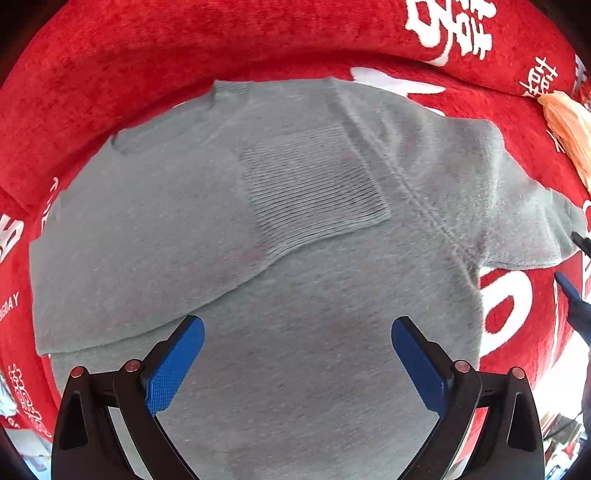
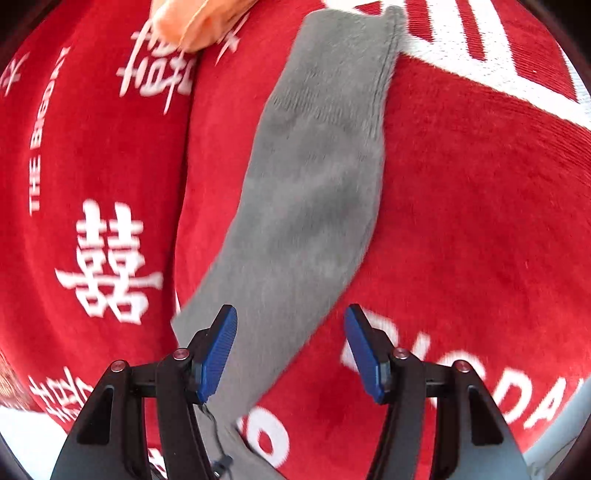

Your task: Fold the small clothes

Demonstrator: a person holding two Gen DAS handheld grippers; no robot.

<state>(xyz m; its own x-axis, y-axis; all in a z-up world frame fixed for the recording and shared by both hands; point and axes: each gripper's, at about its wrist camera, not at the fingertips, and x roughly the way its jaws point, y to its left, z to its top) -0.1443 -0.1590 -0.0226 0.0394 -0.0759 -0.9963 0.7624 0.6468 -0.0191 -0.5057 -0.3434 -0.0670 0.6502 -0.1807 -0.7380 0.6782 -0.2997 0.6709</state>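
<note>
The right gripper [image 2: 290, 349] hovers with its blue-padded jaws spread wide, gripping nothing. A grey sleeve [image 2: 314, 192] runs from the top of the frame down between the jaws, lying flat on a red cover [image 2: 480, 221] printed with white characters and lettering. The left pad sits over the sleeve's edge; the right pad is over bare red fabric. An orange cloth [image 2: 192, 22] lies at the top left, beside the sleeve.

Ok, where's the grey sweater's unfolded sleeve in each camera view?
Left wrist: the sleeve runs out to the right edge, past the sweater body.
Right wrist: the sleeve runs up the middle.
Shared landmark: the orange cloth beyond it on the red cover.
</note>
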